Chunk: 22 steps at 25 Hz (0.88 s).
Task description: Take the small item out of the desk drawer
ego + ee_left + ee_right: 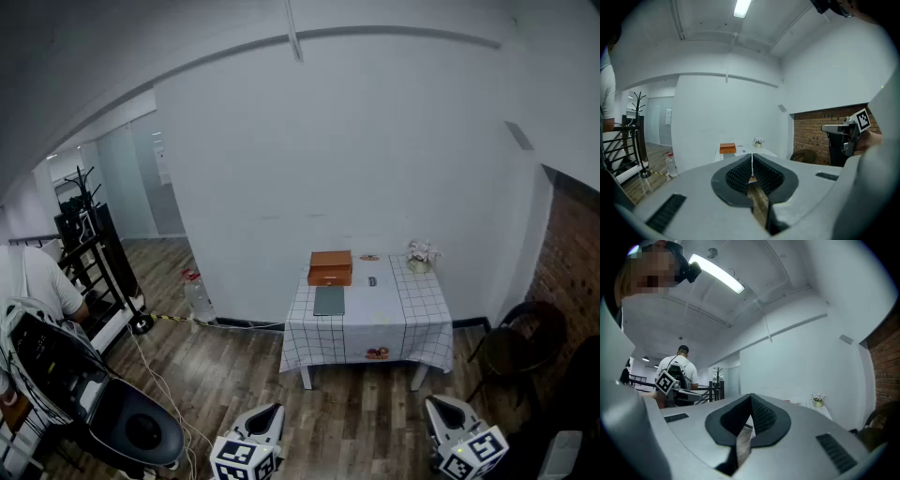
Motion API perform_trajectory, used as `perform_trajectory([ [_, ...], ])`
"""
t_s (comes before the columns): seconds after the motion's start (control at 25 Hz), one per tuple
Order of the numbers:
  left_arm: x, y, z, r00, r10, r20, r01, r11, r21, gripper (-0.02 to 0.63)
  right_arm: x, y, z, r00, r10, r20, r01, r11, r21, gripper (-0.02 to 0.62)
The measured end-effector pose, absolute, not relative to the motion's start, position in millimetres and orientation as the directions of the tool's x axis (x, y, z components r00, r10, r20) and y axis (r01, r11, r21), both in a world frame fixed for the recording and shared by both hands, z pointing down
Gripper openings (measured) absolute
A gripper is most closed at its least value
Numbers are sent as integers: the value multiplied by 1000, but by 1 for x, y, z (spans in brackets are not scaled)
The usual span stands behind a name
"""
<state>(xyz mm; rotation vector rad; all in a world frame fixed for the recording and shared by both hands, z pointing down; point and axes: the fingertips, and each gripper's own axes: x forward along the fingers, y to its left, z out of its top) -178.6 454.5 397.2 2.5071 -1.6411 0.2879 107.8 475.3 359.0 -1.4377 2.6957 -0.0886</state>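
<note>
A small orange drawer box (330, 268) stands at the back of a table with a checked cloth (412, 309), far ahead against the white wall. Its drawer looks closed, so nothing inside shows. The box (727, 149) also appears small in the left gripper view, above the jaws. My left gripper (266, 414) and right gripper (441, 407) hang low at the bottom of the head view, well short of the table. The left gripper (751, 157) has its jaws together with nothing between them. The right gripper (751, 397) is likewise shut and empty.
On the table lie a grey flat tablet (329, 301), a small dark item (372, 281) and a flower pot (421, 255). A dark chair (520, 347) stands at the right by a brick wall (572, 253). At the left are a water bottle (199, 298), a black rack (94, 262) and a person (37, 281).
</note>
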Motion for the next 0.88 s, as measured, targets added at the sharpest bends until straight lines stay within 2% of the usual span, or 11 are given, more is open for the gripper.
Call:
perform_trajectory([
  [0.52,-134,455,422,414,-873,258,-904,-428,1,17,144,481,385,-539,-842,-38,-834,539,-115,3],
  [0.88,-120,485,444,403,-863,304,-914,-397,83,17,163,534,418,-572,-820,15,-805,558,-204,3],
])
